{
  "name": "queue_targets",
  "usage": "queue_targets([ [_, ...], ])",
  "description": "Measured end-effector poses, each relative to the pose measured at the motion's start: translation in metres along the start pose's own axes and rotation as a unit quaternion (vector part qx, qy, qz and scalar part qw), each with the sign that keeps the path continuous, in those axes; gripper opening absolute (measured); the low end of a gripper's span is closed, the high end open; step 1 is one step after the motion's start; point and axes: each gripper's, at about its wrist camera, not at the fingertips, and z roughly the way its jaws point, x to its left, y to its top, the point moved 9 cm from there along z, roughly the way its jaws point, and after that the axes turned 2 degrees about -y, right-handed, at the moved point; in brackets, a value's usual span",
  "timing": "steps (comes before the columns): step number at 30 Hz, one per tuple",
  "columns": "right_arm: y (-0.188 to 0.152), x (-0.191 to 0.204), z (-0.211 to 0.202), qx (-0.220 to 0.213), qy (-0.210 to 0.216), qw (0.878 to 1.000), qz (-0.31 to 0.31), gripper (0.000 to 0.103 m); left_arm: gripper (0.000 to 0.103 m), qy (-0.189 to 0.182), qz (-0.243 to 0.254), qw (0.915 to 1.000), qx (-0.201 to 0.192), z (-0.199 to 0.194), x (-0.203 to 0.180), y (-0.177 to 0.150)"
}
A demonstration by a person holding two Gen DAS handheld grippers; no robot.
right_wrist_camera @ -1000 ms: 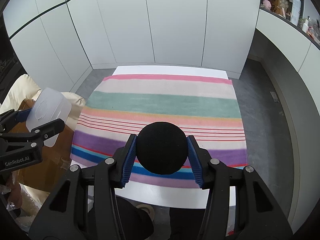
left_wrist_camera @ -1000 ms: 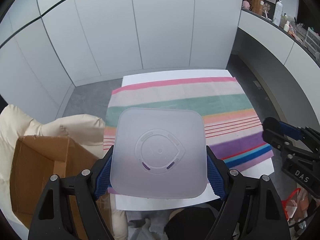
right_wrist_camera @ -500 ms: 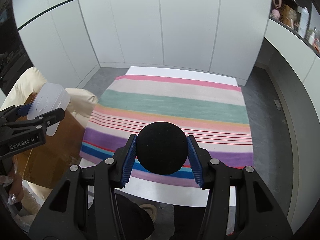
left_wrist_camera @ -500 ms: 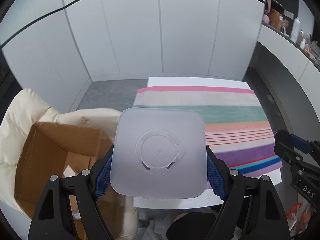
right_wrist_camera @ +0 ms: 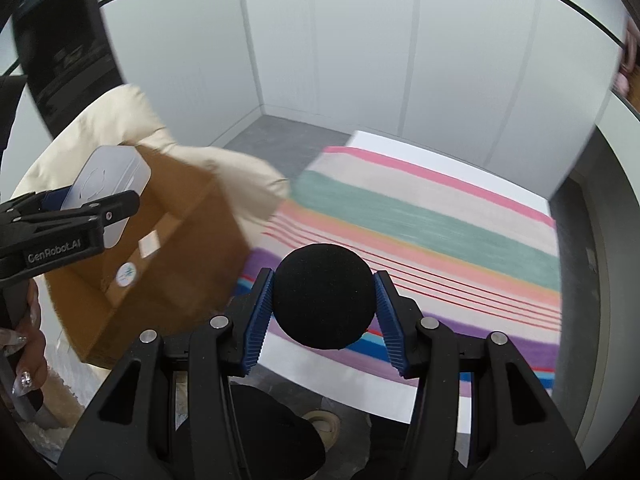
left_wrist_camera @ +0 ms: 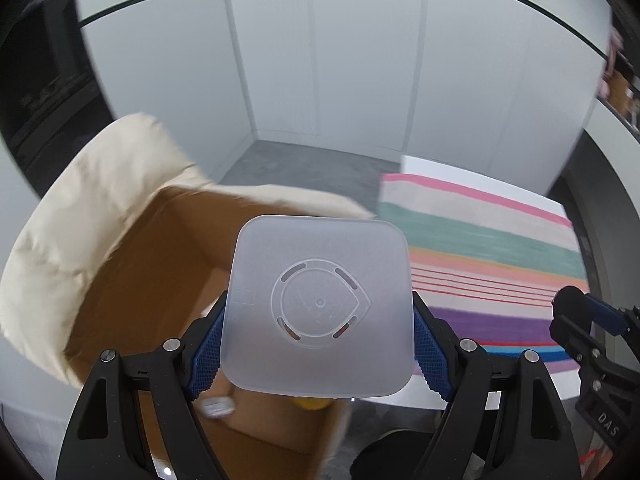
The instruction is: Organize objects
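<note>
My left gripper (left_wrist_camera: pixel 318 336) is shut on a frosted white square plastic container (left_wrist_camera: pixel 318 308), held above the open cardboard box (left_wrist_camera: pixel 160 264). The container also shows in the right wrist view (right_wrist_camera: pixel 106 184), over the box (right_wrist_camera: pixel 160 264). My right gripper (right_wrist_camera: pixel 324 312) is shut on a black foam ball (right_wrist_camera: pixel 324 296), held above the near edge of the table with the striped cloth (right_wrist_camera: pixel 420 236). The right gripper shows at the right edge of the left wrist view (left_wrist_camera: pixel 576 320).
The box sits on a cream padded seat (left_wrist_camera: pixel 80 208) left of the white table (right_wrist_camera: pixel 440 152). Small items lie on the box floor (left_wrist_camera: pixel 218 406). White cabinet walls (left_wrist_camera: pixel 360 80) stand behind. A shoe (right_wrist_camera: pixel 324 428) shows below the table edge.
Both grippers have swung left. The container has moved from over the table's left edge to above the open box. The black ball stays gripped.
</note>
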Motion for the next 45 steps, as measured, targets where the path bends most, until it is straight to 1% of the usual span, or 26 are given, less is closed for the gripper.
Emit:
queue_targets([
  [6,0.010,0.080,0.016,0.005,0.035,0.998,-0.052,0.052,0.082,0.044,-0.030,0.9986,-0.003,-0.004,0.066,-0.012],
  [9,0.014,0.120,0.019,0.008,0.053,0.996,-0.075,0.052,0.082,0.072,-0.051,0.9961,-0.003,-0.005,0.107,-0.021],
  [14,0.013,0.187,0.022,0.014,0.083,0.989,-0.118,0.052,0.082,0.098,-0.084,0.9917,0.000,-0.008,0.159,-0.031],
  [16,0.013,0.204,0.025,0.015,0.087,0.988,-0.128,0.053,0.083,0.111,-0.095,0.9893,-0.002,-0.011,0.173,-0.033],
  [18,0.014,0.217,0.030,0.016,0.083,0.988,-0.127,0.070,0.085,0.109,-0.107,0.9883,0.003,-0.010,0.184,-0.034],
  [19,0.015,0.219,0.032,0.019,0.079,0.989,-0.124,0.094,0.087,0.103,-0.107,0.9889,0.013,-0.006,0.186,-0.034],
  [20,0.016,0.221,0.036,0.021,0.069,0.991,-0.115,0.103,0.093,0.099,-0.105,0.9892,0.021,-0.003,0.186,-0.033],
  [21,0.018,0.220,0.037,0.018,0.063,0.992,-0.107,0.103,0.097,0.099,-0.104,0.9893,0.028,-0.001,0.187,-0.034],
  [24,0.022,0.215,0.039,0.020,0.067,0.994,-0.082,0.103,0.098,0.113,-0.096,0.9885,0.028,0.001,0.188,-0.033],
  [27,0.025,0.205,0.042,0.028,0.063,0.996,-0.064,0.103,0.098,0.107,-0.077,0.9909,0.029,0.002,0.178,-0.031],
  [30,0.028,0.188,0.039,0.030,0.036,0.998,-0.039,0.103,0.098,0.090,-0.060,0.9935,0.037,0.000,0.166,-0.029],
  [31,0.029,0.181,0.037,0.031,0.028,0.999,-0.027,0.103,0.098,0.077,-0.057,0.9946,0.039,-0.003,0.160,-0.028],
  [32,0.030,0.171,0.031,0.032,0.015,0.999,-0.006,0.103,0.098,0.074,-0.057,0.9948,0.039,-0.007,0.157,-0.026],
  [35,0.029,0.146,0.013,0.053,-0.012,0.998,0.030,0.103,0.098,0.085,-0.050,0.9948,0.025,-0.026,0.150,-0.017],
  [37,0.030,0.131,-0.004,0.064,-0.032,0.997,0.040,0.103,0.098,0.094,-0.028,0.9949,0.021,-0.040,0.142,-0.011],
  [38,0.030,0.122,-0.015,0.063,-0.040,0.996,0.043,0.103,0.101,0.094,-0.017,0.9952,0.022,-0.047,0.136,-0.009],
  [39,0.031,0.116,-0.026,0.059,-0.043,0.996,0.048,0.103,0.103,0.086,-0.004,0.9960,0.024,-0.055,0.128,-0.008],
  [41,0.032,0.104,-0.048,0.050,-0.043,0.996,0.065,0.103,0.103,0.049,0.013,0.9983,0.028,-0.071,0.107,-0.007],
  [43,0.029,0.091,-0.071,0.051,-0.044,0.994,0.083,0.103,0.103,0.011,0.023,0.9990,0.037,-0.088,0.086,-0.009],
  [44,0.026,0.085,-0.082,0.053,-0.047,0.993,0.092,0.103,0.103,0.005,0.025,0.9988,0.043,-0.095,0.080,-0.010],
  [45,0.022,0.078,-0.094,0.055,-0.054,0.992,0.099,0.103,0.103,0.011,0.023,0.9984,0.051,-0.102,0.076,-0.012],
])
